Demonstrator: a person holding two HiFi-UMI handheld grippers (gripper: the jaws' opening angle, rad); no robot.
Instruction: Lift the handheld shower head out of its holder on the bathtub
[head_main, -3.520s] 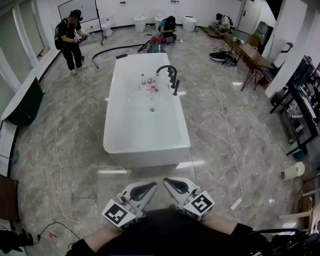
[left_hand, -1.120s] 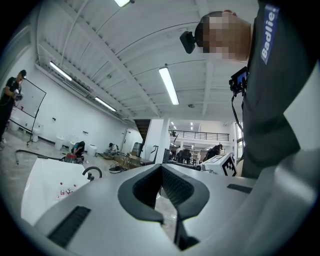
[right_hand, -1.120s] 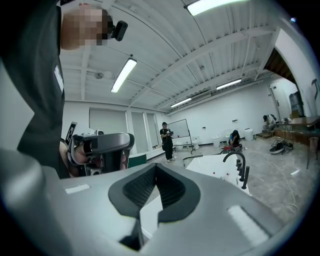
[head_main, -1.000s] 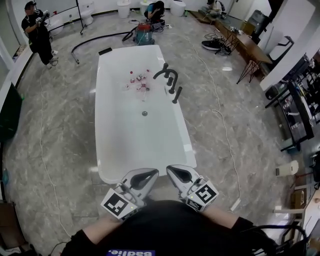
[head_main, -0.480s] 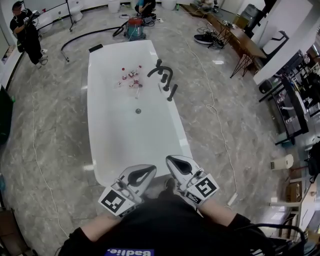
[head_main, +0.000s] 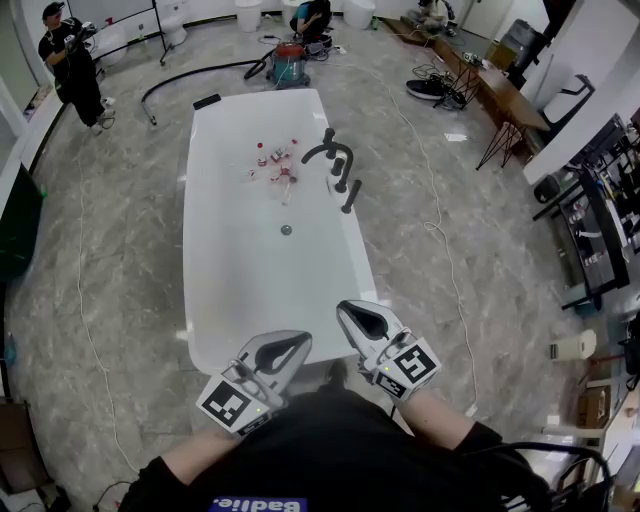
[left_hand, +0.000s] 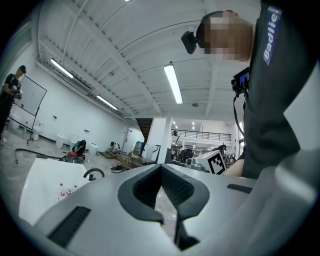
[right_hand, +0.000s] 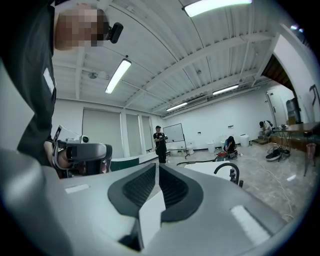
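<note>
The handheld shower head (head_main: 351, 194), a slim black wand, is sitting tilted in its holder on the right rim of the bathtub (head_main: 270, 290), just nearer than the arched black faucet (head_main: 322, 150) and its black knobs. It is lying well apart from both tongs, far up the tub's length from them and slightly to their right. The left gripper (head_main: 300, 342) and the right gripper (head_main: 345, 308) are hovering side by side over the tub's near end, both pointing along it towards the fittings. The left gripper's jaws are meeting at their tips with nothing between them. The right gripper's jaws are drawn in to a hairline slit, likewise empty. Both tongs are showing smooth grey shells, dark ribbed pads and a white cube printed with black square markers. The tub is a long, glossy white oval-cornered basin with a small round metal drain (head_main: 286, 230) at mid-length and a scatter of small bottles (head_main: 275, 165) lying inside near the faucet. Polished grey marble-patterned floor (head_main: 130, 250) is surrounding it.
</note>
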